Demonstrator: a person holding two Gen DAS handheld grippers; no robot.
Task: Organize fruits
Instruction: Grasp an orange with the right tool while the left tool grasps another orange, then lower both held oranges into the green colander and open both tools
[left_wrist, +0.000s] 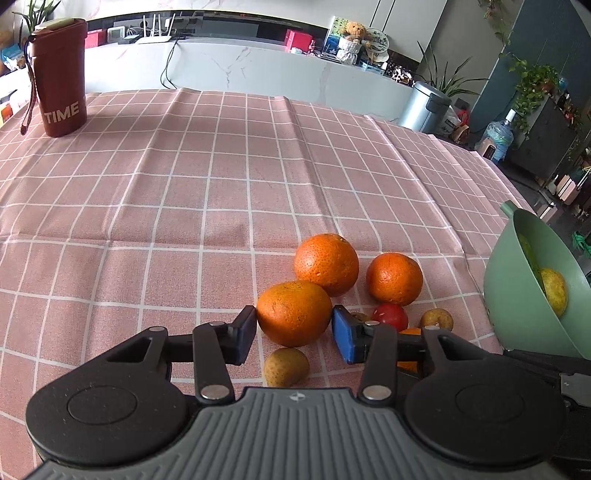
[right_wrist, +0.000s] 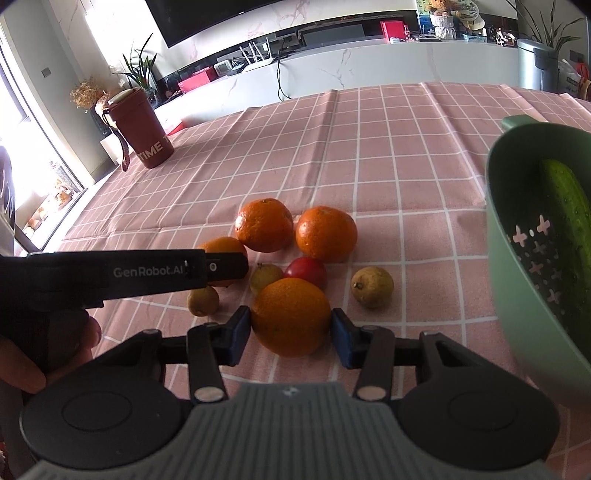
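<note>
— Between the pads of the left gripper (left_wrist: 295, 334): left orange (left_wrist: 293, 314), pinched at both sides, at the near-left edge of the pile.

— Lifted, or down on the cloth (left_wrist: 184, 184)?

— Cannot tell from either view. Looks low, close to the cloth.

— And the right gripper (right_wrist: 291, 334)?

— Likewise closed on fruit: pinches the right orange (right_wrist: 291, 317), blue pads (right_wrist: 341, 338) touching its flanks, at the front of the pile.

— Around them?

— Two more oranges (right_wrist: 264, 225) behind, touching or nearly so. Beside those, a tomato (right_wrist: 306, 271) and three small yellow-brown fruits (right_wrist: 372, 287), loose on the cloth. Further right, near the pile, a green bowl (right_wrist: 517, 295), already holding a cucumber (right_wrist: 569, 214) and one yellow fruit (left_wrist: 554, 291). Far off at the back left, a red cup (left_wrist: 61, 92), no part of this.

— Step in hand, then?

— Probably the grasp, both sides at once; most of the sorting not yet done.

— Next move?

— Likely lift straight up, clear the neighbours, carry rightward over the bowl's rim, lower before letting go. Calls for a firm squeeze, since round and smooth, so apt to roll out. Better one at a time, right first, being nearer the bowl; otherwise risks crossing the two tools over the pile.
</note>
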